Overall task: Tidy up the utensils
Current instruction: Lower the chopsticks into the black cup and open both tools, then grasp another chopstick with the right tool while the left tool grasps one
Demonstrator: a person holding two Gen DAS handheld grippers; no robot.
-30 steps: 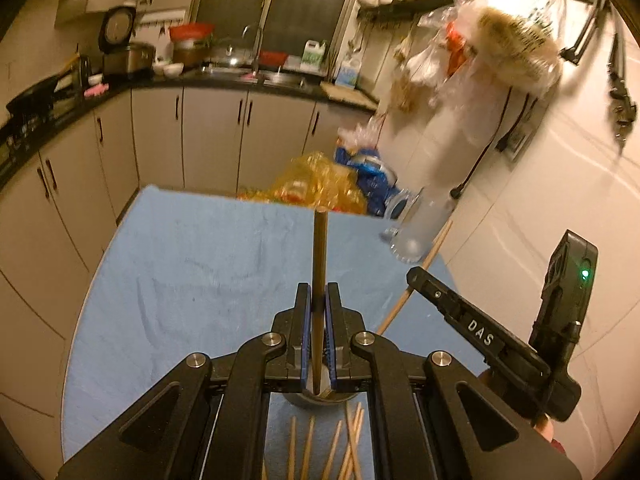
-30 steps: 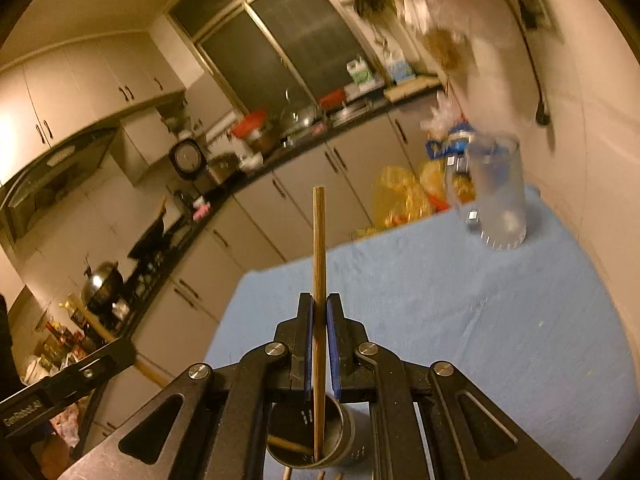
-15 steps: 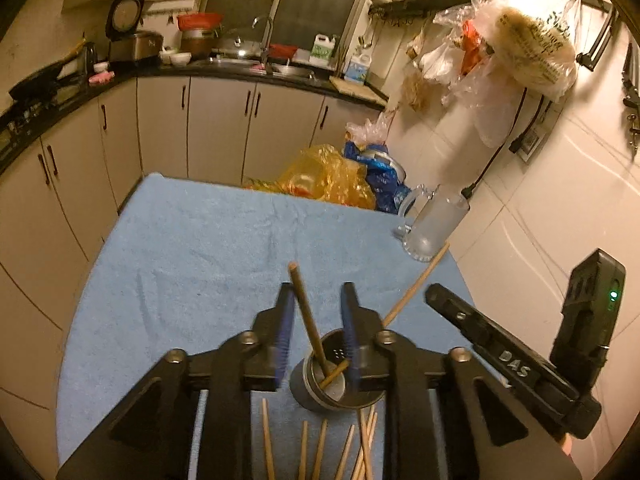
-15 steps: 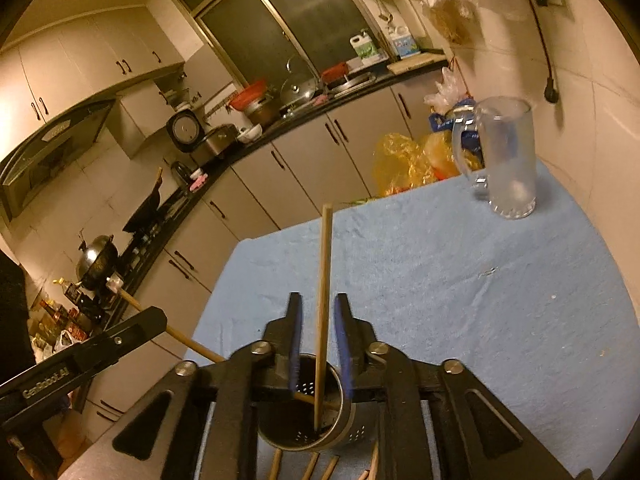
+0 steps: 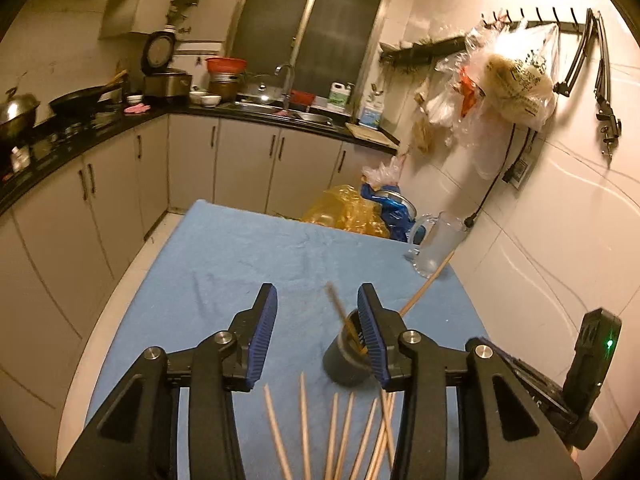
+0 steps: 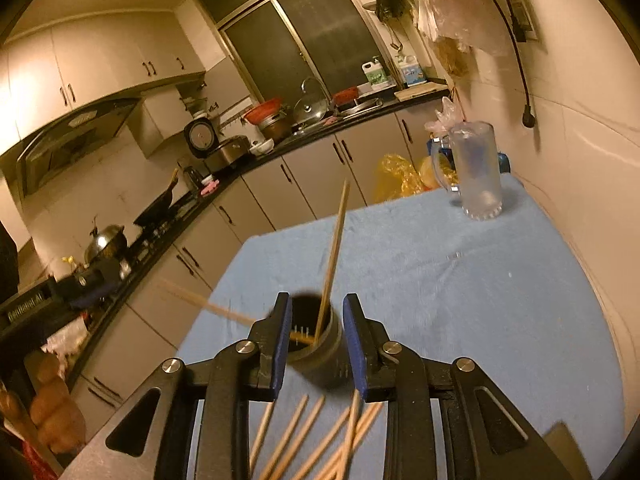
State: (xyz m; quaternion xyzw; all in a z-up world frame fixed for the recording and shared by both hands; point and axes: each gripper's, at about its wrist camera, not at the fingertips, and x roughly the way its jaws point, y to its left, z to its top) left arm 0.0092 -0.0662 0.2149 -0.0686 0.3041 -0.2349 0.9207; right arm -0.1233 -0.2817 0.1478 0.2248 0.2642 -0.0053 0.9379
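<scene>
Chopsticks (image 6: 334,248) lean inside the metal holder (image 6: 318,340) on my blue-clothed surface (image 6: 460,280); more lie loose (image 5: 332,436) nearer me. Both my left gripper (image 5: 316,336) and right gripper (image 6: 316,344) jaws, just opening, hold nothing. Next, I'd pinch one stick mid-length.

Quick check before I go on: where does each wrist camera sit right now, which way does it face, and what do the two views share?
Left wrist: behind the open left gripper, angled down over the blue cloth toward the sink counter; the right gripper's body shows at lower right.
Right wrist: behind the open right gripper, whose fingers flank the metal holder without touching it, facing the stove side; the left gripper shows at far left.
Both jaws have just been opening.
Shared: holder, two chopsticks in it, loose chopsticks, glass mug.
</scene>
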